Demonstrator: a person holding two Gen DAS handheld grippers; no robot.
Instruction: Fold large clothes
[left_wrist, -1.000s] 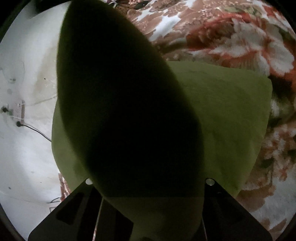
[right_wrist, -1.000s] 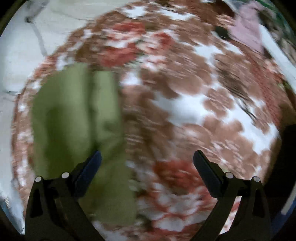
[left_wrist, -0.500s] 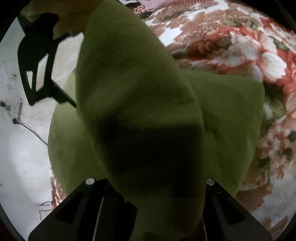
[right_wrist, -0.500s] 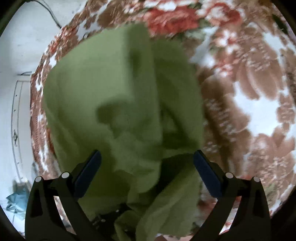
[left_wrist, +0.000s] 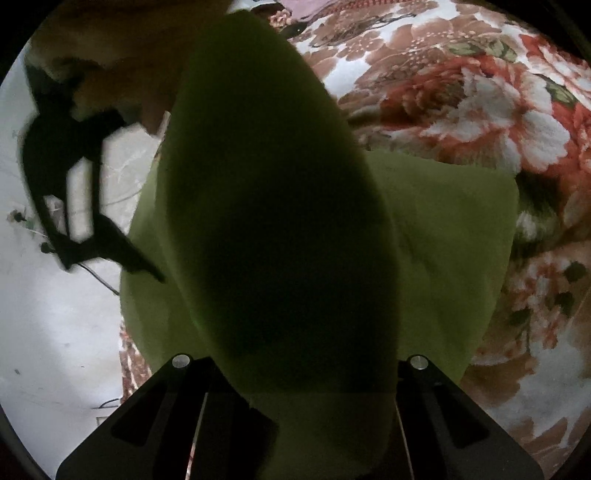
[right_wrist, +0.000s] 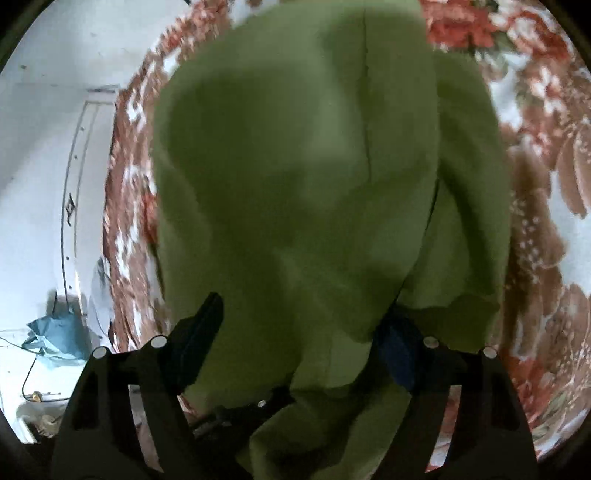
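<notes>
A large olive-green garment lies partly on a floral blanket. In the left wrist view a fold of it rises from my left gripper, which is shut on the cloth, and fills the middle of the frame. My right gripper shows at the left, beside that raised fold. In the right wrist view the garment fills the frame and cloth lies between the fingers of my right gripper, whose jaws stand partly closed around it. The left gripper shows dimly under the cloth near the bottom.
The floral blanket covers a bed; its edge runs along the left. A pale floor lies beyond it, with a cable and a blue cloth.
My right gripper has swung from over the blanket to the garment, and its jaws have narrowed around the cloth. The left gripper keeps holding the raised fold.
</notes>
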